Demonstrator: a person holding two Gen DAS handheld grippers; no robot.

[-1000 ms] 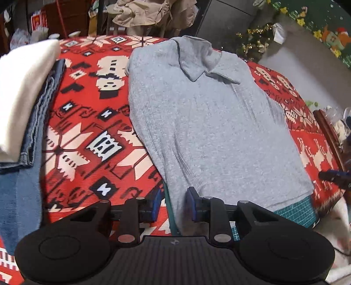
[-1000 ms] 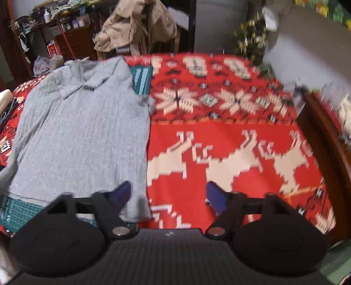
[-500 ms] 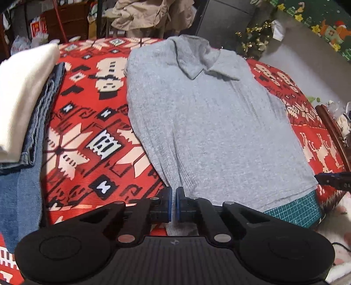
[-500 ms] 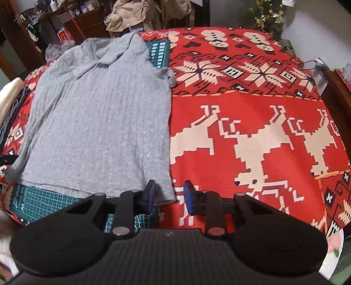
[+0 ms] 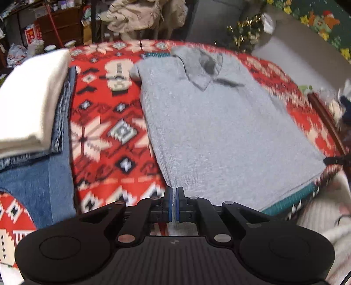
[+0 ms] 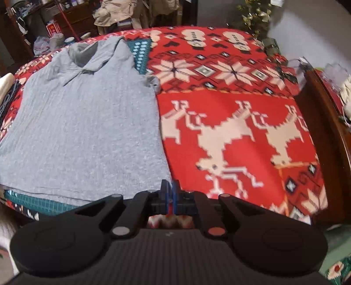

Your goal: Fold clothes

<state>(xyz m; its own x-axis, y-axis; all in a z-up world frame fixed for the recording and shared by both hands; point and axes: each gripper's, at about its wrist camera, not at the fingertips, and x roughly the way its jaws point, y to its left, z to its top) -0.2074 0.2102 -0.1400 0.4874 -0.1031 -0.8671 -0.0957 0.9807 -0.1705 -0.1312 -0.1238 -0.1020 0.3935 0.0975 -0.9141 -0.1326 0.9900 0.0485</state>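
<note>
A grey collared shirt [image 5: 219, 136] lies flat on a red patterned blanket [image 5: 105, 136], collar at the far end. My left gripper [image 5: 174, 197] is shut on the hem's near left corner, and the cloth bunches up into its blue pads. In the right wrist view the same shirt [image 6: 87, 131] fills the left half. My right gripper [image 6: 171, 193] is closing its jaws tight on the hem's near right corner, with fabric pinched between the pads. That right gripper also shows as a dark tip [image 5: 335, 161] at the shirt's far corner in the left wrist view.
Folded white cloth [image 5: 33, 98] sits on blue jeans [image 5: 54, 175] at the left. A green cutting mat [image 6: 39, 201] peeks from under the hem. A wooden rail [image 6: 324, 131] borders the blanket on the right. Furniture and a beige jacket [image 5: 136, 15] stand behind.
Both grippers went from open to closed on the shirt's two hem corners. The left one has shifted and raised its corner a little, and the view has moved with it.
</note>
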